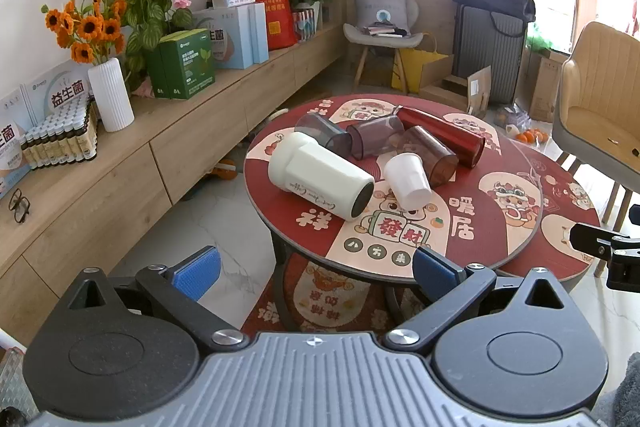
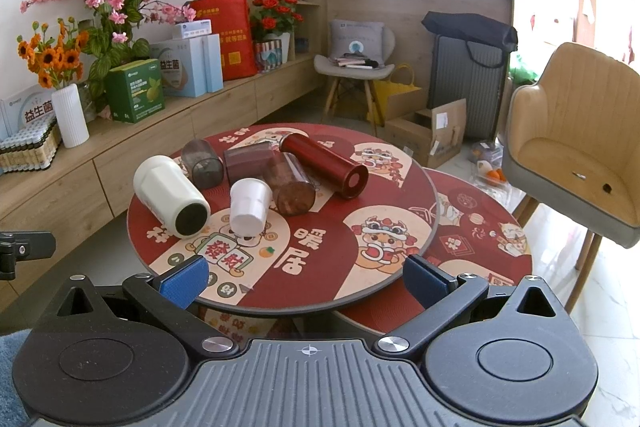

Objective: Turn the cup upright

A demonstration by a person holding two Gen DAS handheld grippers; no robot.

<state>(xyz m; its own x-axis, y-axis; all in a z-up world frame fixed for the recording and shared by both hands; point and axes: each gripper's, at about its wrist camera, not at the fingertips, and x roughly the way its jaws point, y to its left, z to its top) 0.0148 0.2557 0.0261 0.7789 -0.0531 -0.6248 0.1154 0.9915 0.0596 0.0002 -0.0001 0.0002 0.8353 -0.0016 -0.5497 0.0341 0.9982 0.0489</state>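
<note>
Several cups lie on their sides on a round red table (image 1: 472, 247) (image 2: 320, 279): a big cream tumbler (image 1: 320, 175) (image 2: 170, 195), a small white cup (image 1: 408, 181) (image 2: 249, 205), a grey translucent cup (image 1: 322, 135) (image 2: 202, 163), a purple-brown one (image 1: 376, 141) (image 2: 248, 161), a brown one (image 1: 432, 155) (image 2: 290, 185) and a red metallic tumbler (image 1: 442, 135) (image 2: 324, 165). My left gripper (image 1: 316, 267) is open and empty, short of the table's near edge. My right gripper (image 2: 306, 279) is open and empty over the near edge.
A second, lower red table (image 1: 560, 227) (image 2: 480, 239) overlaps at the right. A beige armchair (image 1: 600, 107) (image 2: 576, 139) stands to the right. A wooden sideboard (image 1: 120, 163) (image 2: 100, 163) with vases, flowers and boxes runs along the left. The other gripper shows at each view's edge.
</note>
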